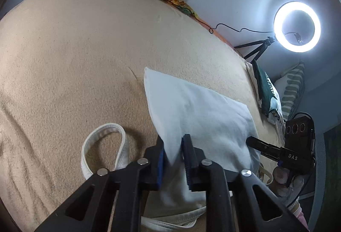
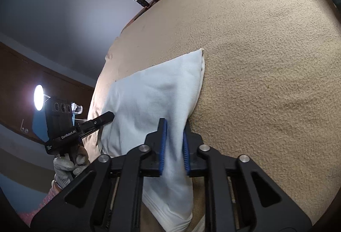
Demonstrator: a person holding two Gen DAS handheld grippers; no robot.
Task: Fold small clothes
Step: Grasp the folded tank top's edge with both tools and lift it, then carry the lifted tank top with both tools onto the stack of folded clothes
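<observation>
Smooth white cotton garment point(image 1: 198, 108) lies on a rough, nappy tan blanket point(image 1: 74, 61); matt black plastic claws.

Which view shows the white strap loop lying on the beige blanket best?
The left wrist view: the white strap loop lies whole on the beige blanket, just left of the left gripper. The right wrist view shows no full loop, only a thin strip by the white garment.

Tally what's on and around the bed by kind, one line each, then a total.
White garment, pinched by both grippers: 1
Grippers, left gripper and right gripper: 2
Beige blanket: 1
Ring light on a tripod: 1
Green printed bag: 1
Striped cushion: 1
Total: 7
</observation>
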